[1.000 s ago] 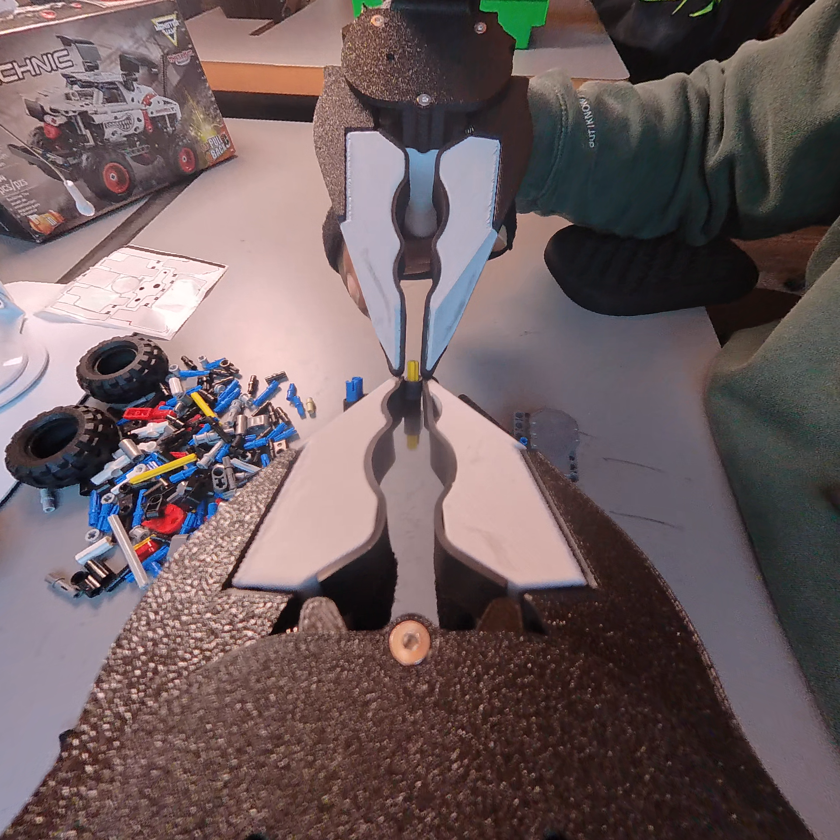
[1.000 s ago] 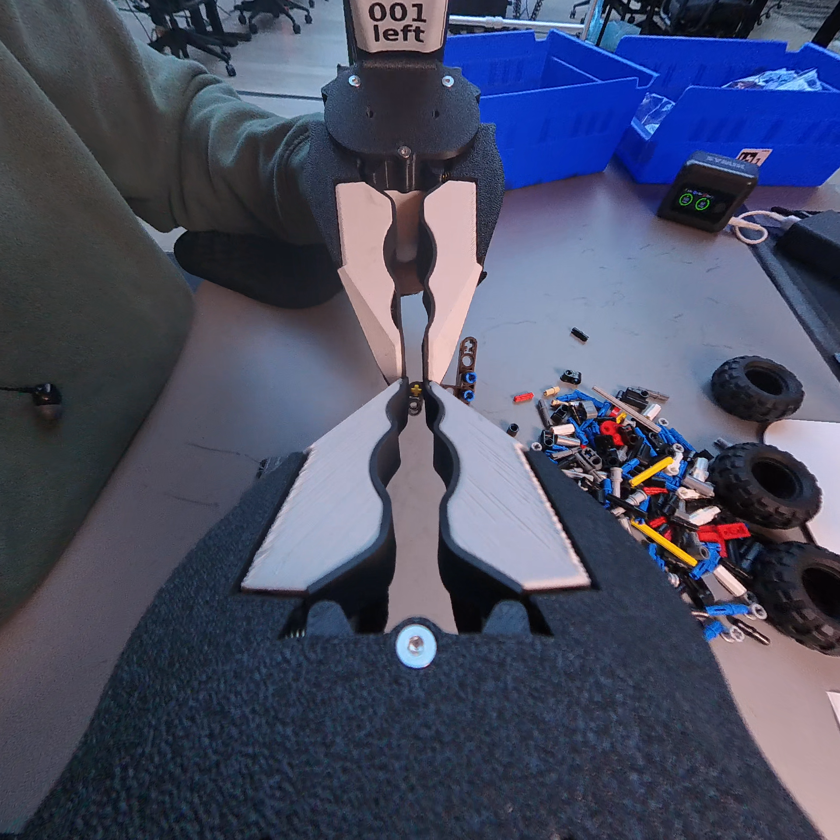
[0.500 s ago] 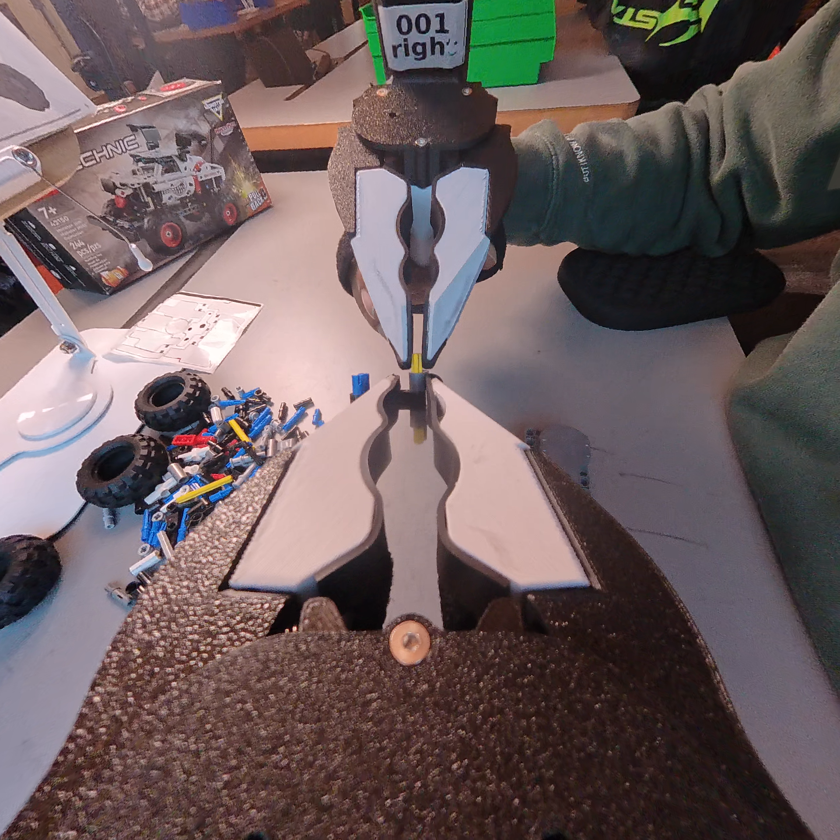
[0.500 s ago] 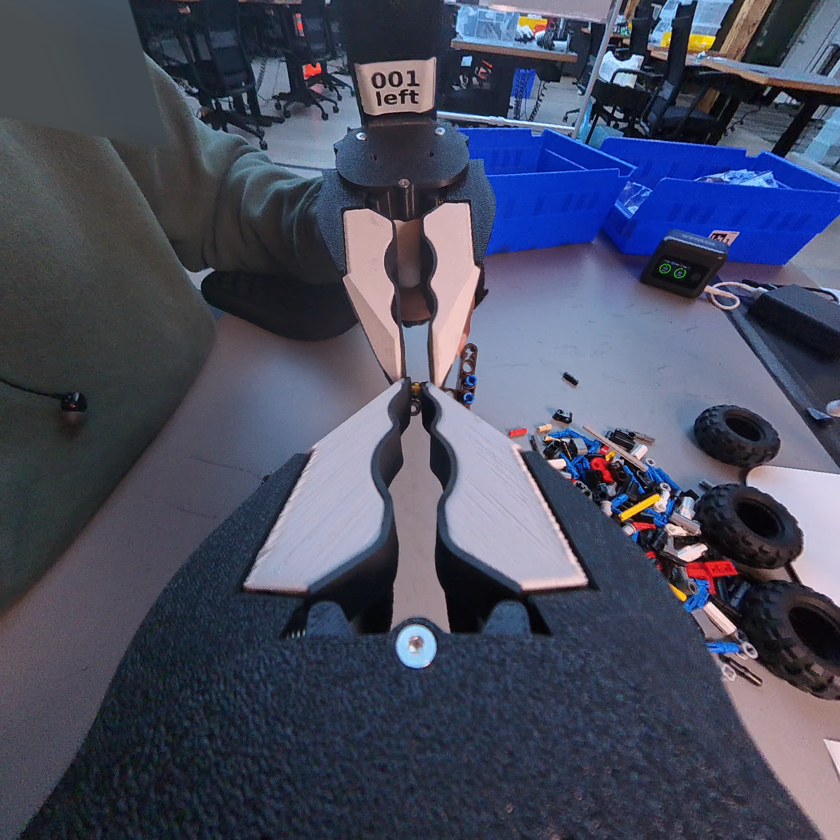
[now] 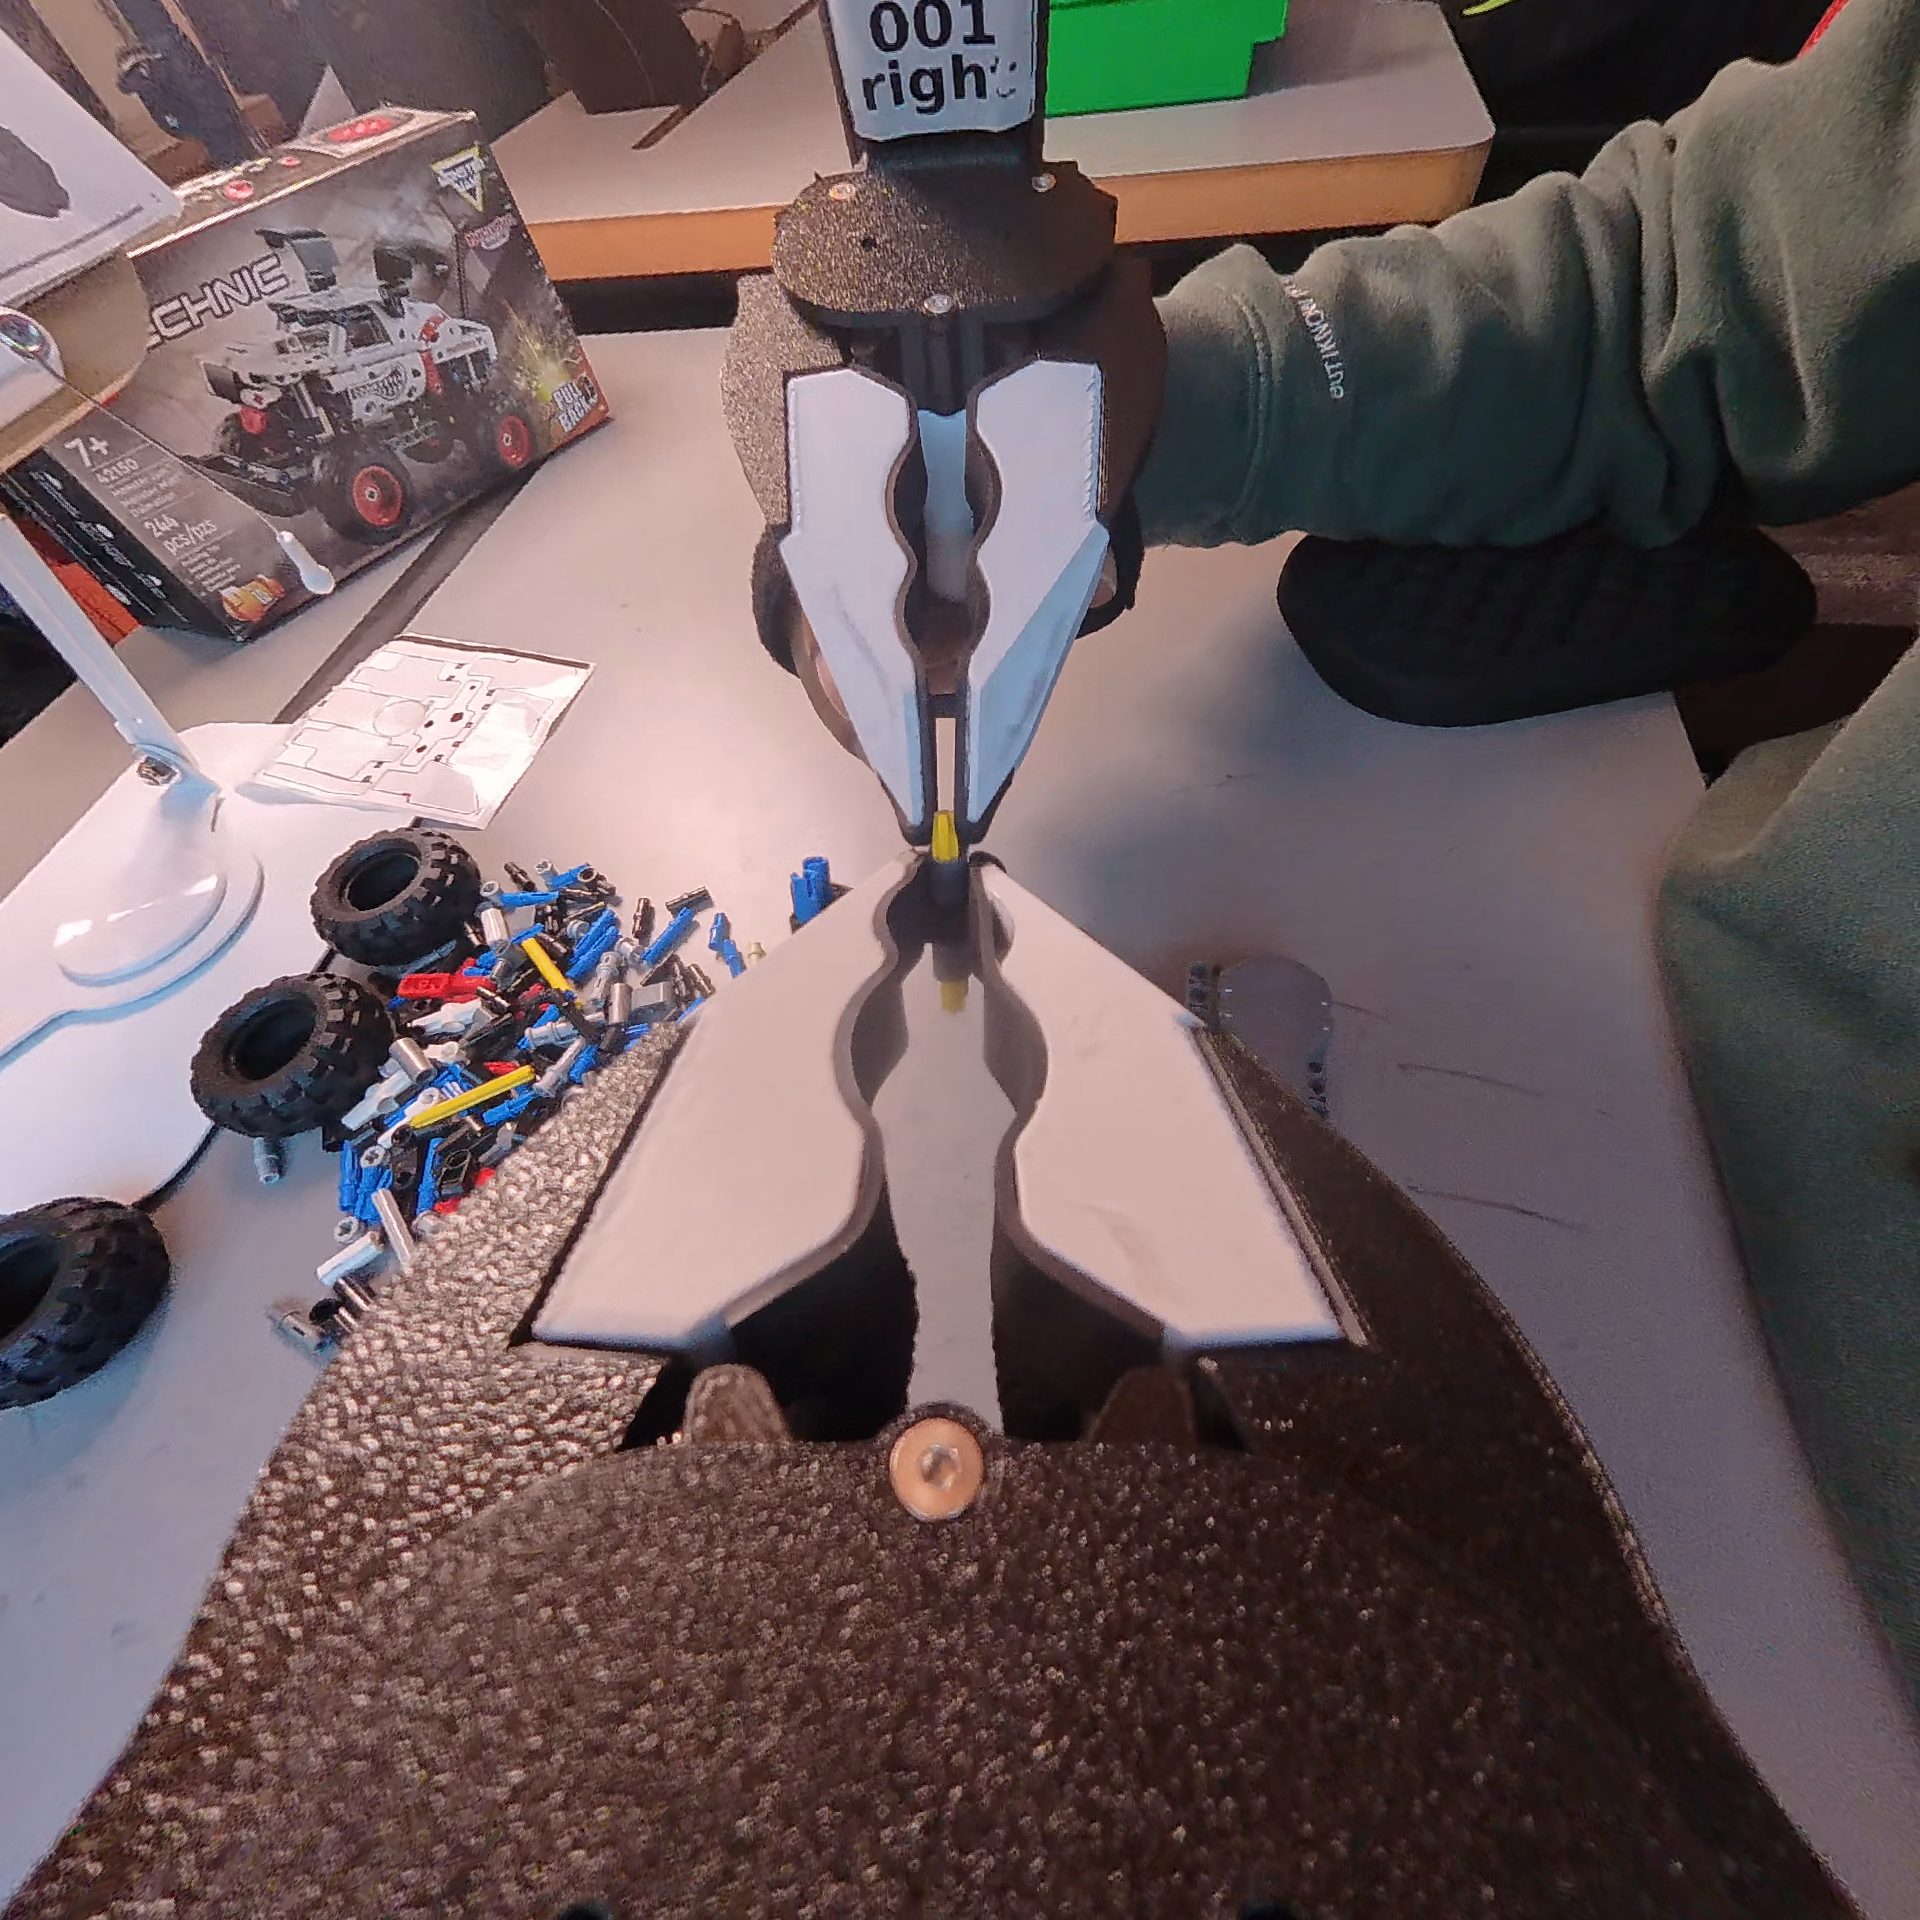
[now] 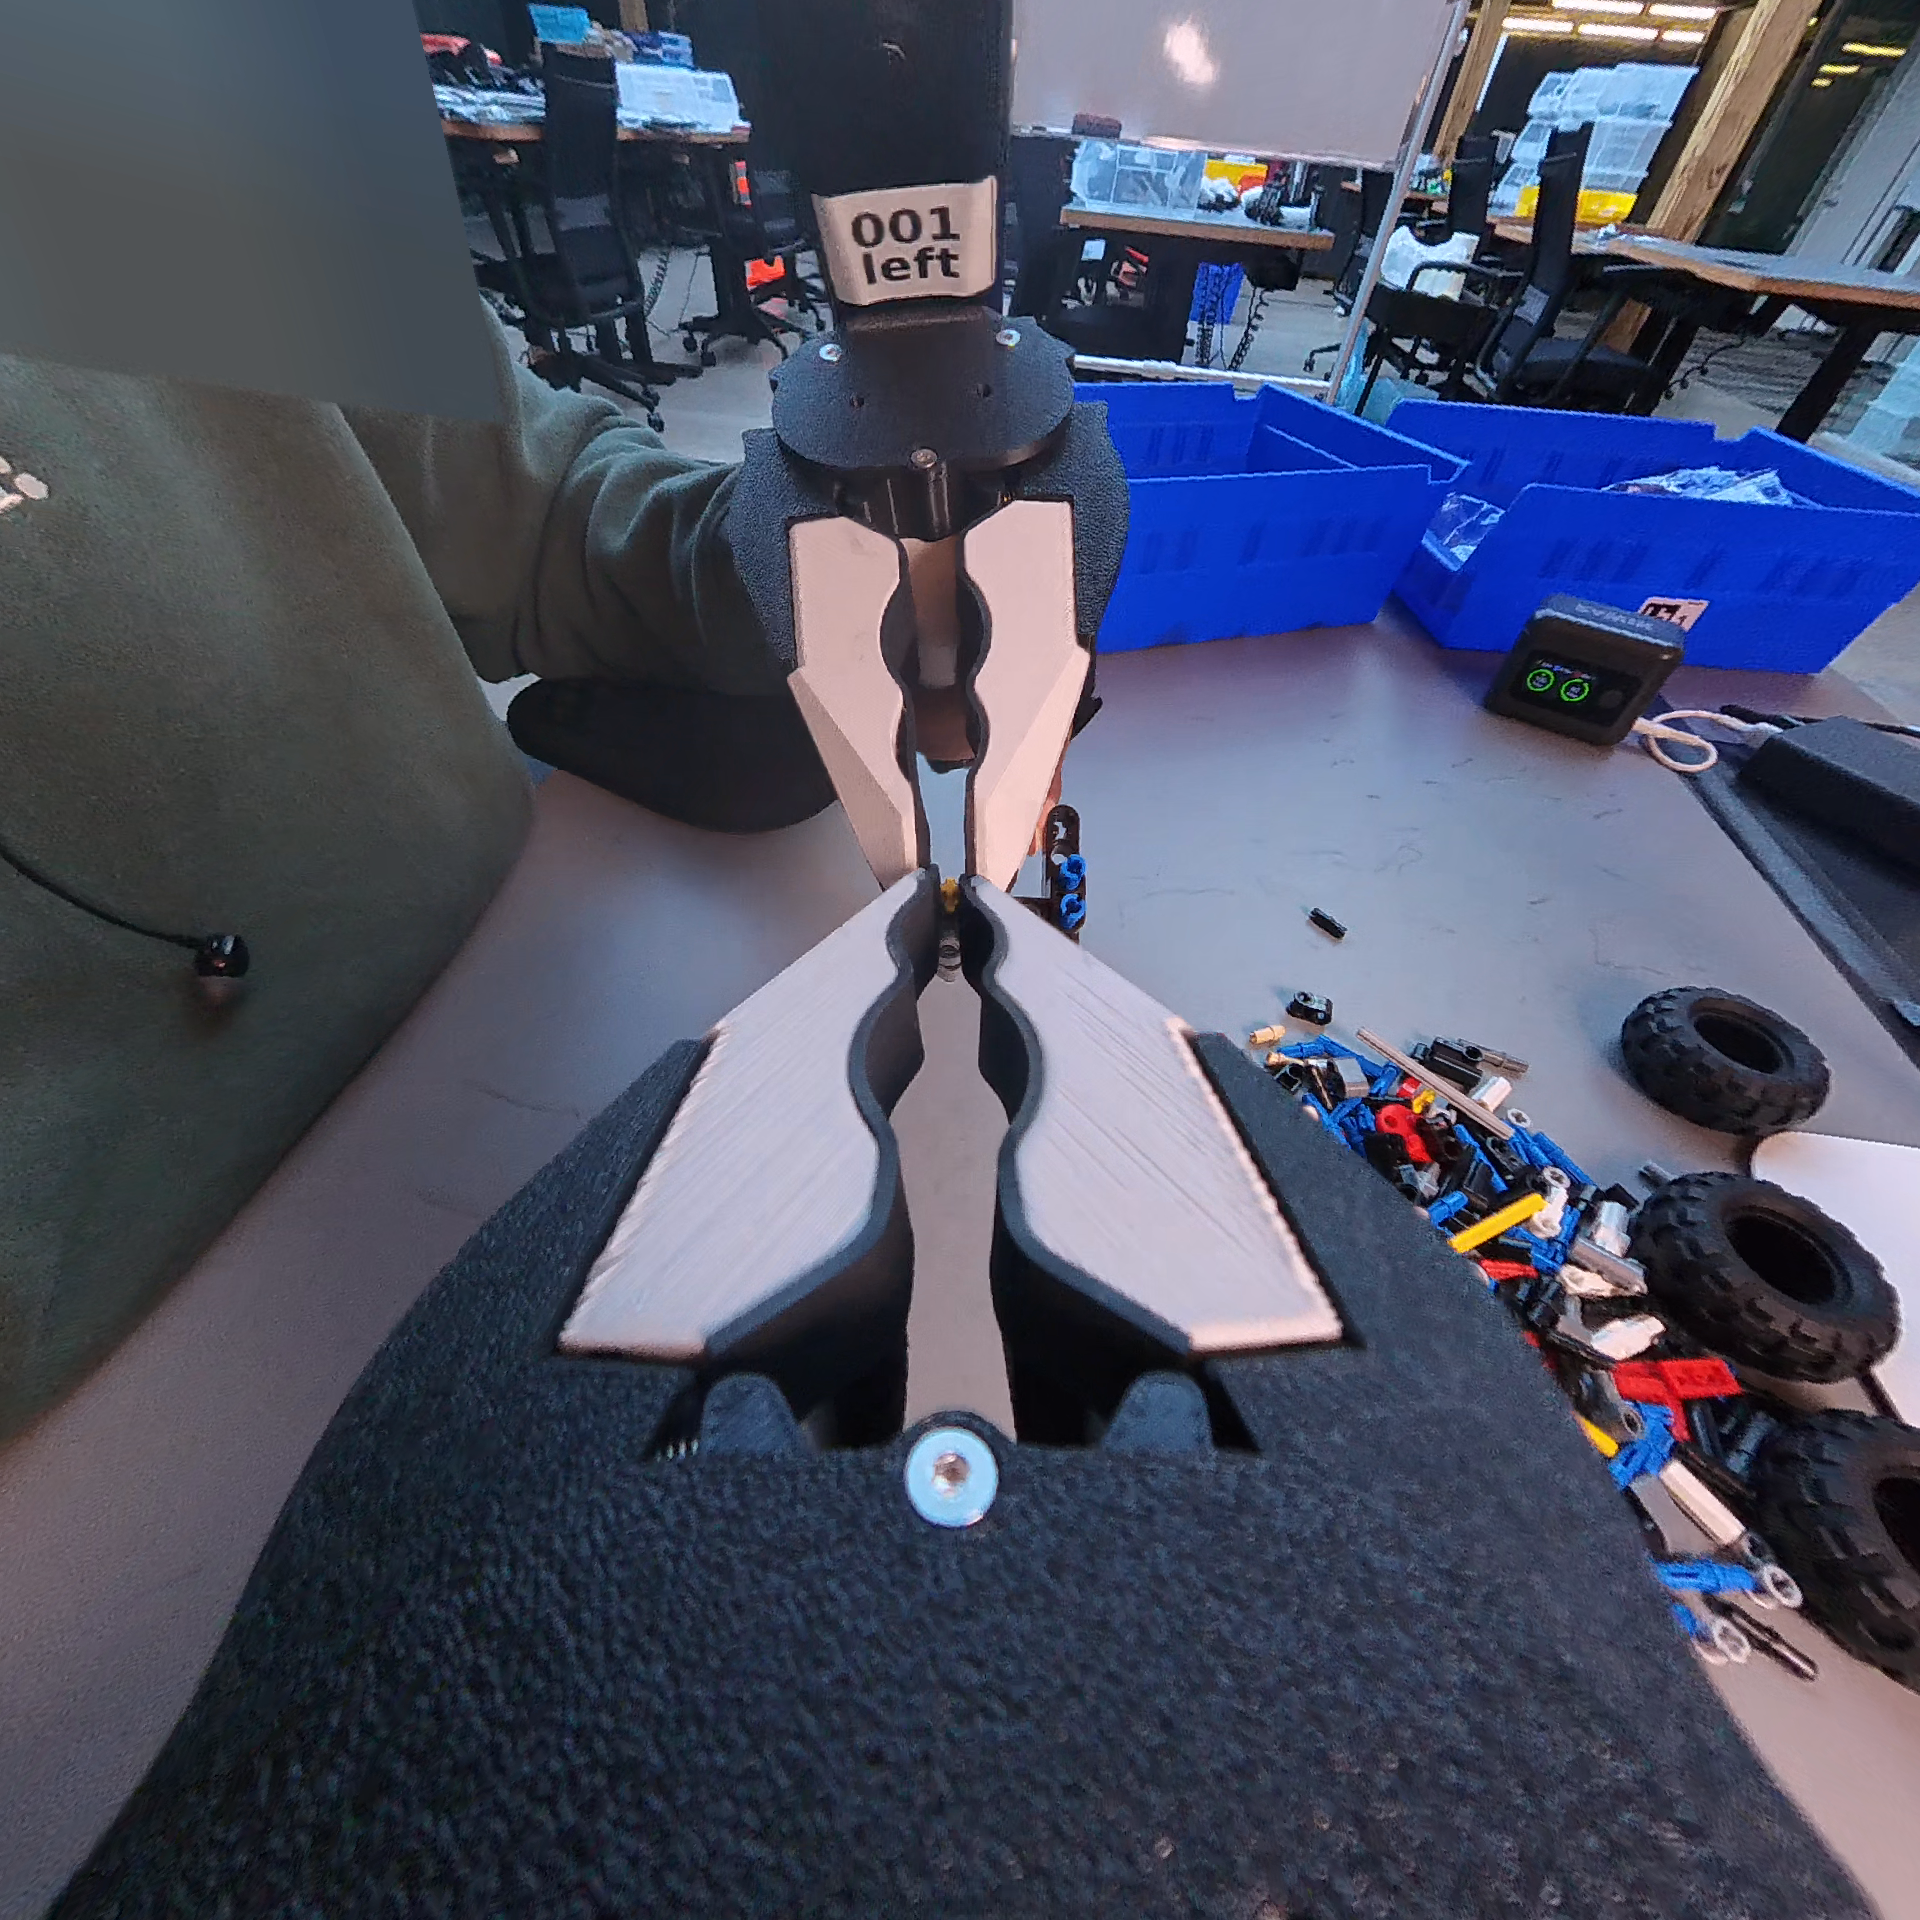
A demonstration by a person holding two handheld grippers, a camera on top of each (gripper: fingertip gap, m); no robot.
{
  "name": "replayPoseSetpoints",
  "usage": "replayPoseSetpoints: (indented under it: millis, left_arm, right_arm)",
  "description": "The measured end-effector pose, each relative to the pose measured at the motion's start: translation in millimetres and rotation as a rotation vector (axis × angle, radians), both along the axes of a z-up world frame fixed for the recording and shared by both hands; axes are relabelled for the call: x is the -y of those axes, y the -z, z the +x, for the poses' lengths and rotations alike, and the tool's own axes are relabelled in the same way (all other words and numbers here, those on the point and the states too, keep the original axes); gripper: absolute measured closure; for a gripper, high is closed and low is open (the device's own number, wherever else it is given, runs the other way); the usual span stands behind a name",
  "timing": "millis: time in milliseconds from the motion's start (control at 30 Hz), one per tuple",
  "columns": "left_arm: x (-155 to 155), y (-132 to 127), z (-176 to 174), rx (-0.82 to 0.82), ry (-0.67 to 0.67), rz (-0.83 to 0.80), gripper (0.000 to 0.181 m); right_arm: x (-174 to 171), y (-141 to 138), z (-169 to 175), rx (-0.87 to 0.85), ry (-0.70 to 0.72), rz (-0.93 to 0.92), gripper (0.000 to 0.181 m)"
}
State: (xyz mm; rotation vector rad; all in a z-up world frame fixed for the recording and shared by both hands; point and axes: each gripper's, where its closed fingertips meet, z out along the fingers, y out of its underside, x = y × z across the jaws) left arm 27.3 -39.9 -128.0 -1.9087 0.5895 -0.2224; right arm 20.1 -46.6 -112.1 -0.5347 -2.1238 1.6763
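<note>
Left wrist view, left gripper (image 5: 943, 883) jaws clamped on small dark connector (image 5: 943, 891) carrying thin yellow plastic axle (image 5: 943, 837), right gripper (image 5: 943, 831) jaws pinching axle's far end, above grey tabletop (image 5: 1351, 914).

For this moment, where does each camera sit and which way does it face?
Left wrist view: on the left gripper, facing the right gripper and green sleeve.
Right wrist view: on the right gripper, facing the left gripper.
Shared: thin yellow axle both pinch, loose brick pile, grey table.
</note>
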Motion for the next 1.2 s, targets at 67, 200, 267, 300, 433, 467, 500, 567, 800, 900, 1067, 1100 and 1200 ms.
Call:
replayPoseSetpoints:
  millis: [67,200,267,300,433,467,500,567,800,900,1067,1100,1200]
  left_arm:
    - [1,-2,0,0.005,0.001,0.003,0.174]
    - [2,-2,-1,0.108,0.017,-0.019,0.174]
    - [2,-4,-4,0.249,0.033,-0.03,0.175]
    - [2,-7,-4,0.328,0.051,-0.038,0.175]
    - [1,-24,-16,0.605,0.058,-0.014,0.175]
    - [0,-31,-20,0.685,0.056,0.001,0.175]
    - [-1,-36,-24,0.758,0.047,0.02,0.175]
    - [-4,-44,-35,0.895,0.019,0.062,0.175]
    - [-9,-57,-68,1.231,-0.111,0.208,0.175]
    - [-6,-66,-69,1.239,-0.105,0.297,0.175]
    - [-2,-72,-58,1.133,-0.085,0.367,0.175]
    - [-2,-72,-57,1.11,-0.089,0.38,0.175]
    - [0,-75,-51,1.016,-0.064,0.406,0.175]
  right_arm:
    - [0,-3,0,0.002,-0.004,-0.027,0.18]
    - [2,-1,-2,0.028,-0.003,-0.033,0.18]
    - [1,-2,-8,0.039,0.043,-0.035,0.178]
    - [1,-4,-9,0.033,0.061,-0.037,0.178]
    - [-6,-8,-8,0.023,0.102,-0.016,0.159]
    - [-8,-7,-10,0.007,0.128,0.008,0.159]
    - [-10,-5,-14,-0.011,0.163,0.042,0.161]
    - [-10,-7,-20,-0.064,0.225,0.075,0.163]
    - [-12,-27,-43,-0.256,0.498,0.104,0.172]
    - [-8,-26,-49,-0.182,0.536,0.028,0.171]
    - [-1,-34,-47,-0.053,0.466,-0.216,0.172]
    - [-1,-34,-46,-0.035,0.456,-0.233,0.174]
    - [-1,-37,-41,-0.007,0.401,-0.277,0.175]
